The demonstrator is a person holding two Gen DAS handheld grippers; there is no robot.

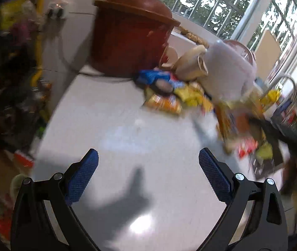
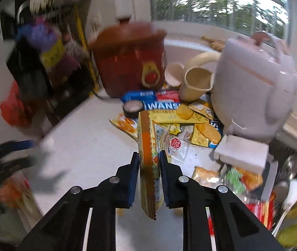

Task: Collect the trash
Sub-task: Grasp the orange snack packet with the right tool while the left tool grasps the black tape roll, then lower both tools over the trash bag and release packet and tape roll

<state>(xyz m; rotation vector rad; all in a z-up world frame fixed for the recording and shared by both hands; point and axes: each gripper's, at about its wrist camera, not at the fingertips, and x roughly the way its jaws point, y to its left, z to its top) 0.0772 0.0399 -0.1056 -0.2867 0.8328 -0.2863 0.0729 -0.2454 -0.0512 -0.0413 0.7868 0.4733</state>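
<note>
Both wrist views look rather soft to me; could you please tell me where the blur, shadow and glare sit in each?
Left wrist: the wrappers and right edge are motion-smeared, the left gripper stays sharp, and a shadow and a bright glare patch lie on the counter. Right wrist: the left side and windows streak, while the right gripper and its yellow wrapper stay crisp.

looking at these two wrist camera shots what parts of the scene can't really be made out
- Left wrist view: the right gripper and whatever it carries are a motion-blurred smear at the right edge.
- Right wrist view: the yellow wrapper between the right gripper's pads shows print too small to read.
- Right wrist view: the shelf clutter on the left is blurred beyond naming.
- Left wrist view: the wrapper pile is too smeared to count.
</note>
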